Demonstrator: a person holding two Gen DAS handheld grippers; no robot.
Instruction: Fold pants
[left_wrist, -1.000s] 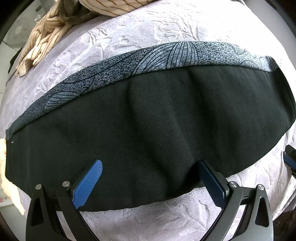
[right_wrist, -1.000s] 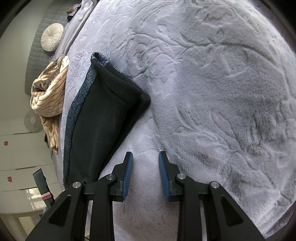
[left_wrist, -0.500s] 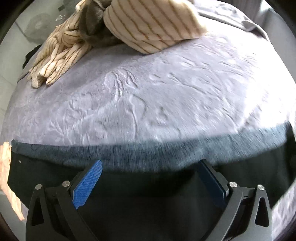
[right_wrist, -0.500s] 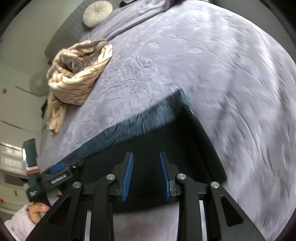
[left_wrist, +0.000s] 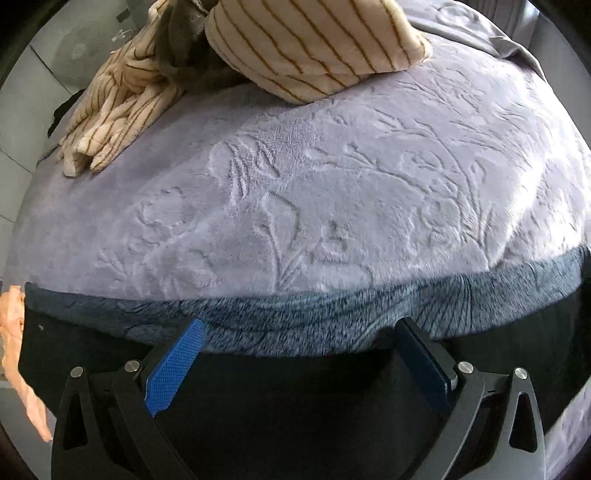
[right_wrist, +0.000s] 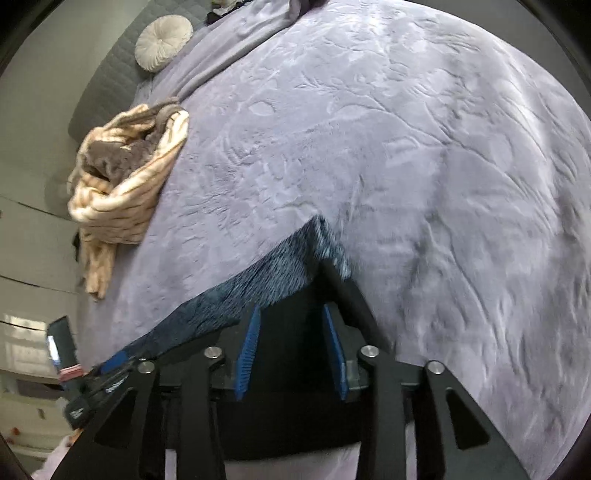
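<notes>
Black pants with a blue-grey patterned band lie flat across a lilac embossed blanket. My left gripper hangs over their far edge, open wide, both blue pads above the cloth with nothing pinched. In the right wrist view the pants' corner points away from me. My right gripper stands over the black cloth near that corner. Its jaws are opening; black fabric shows between the pads, which do not press on it. The left gripper also appears at the lower left of that view.
A heap of cream striped and brown garments lies at the far side of the bed, also seen as the garment heap. A round white cushion rests near the grey headboard. Peach cloth hangs at the left edge.
Both grippers moved across the pants toward the patterned far edge, so the pants slid down in both views. The right gripper rolled and its pads stand wider apart.
</notes>
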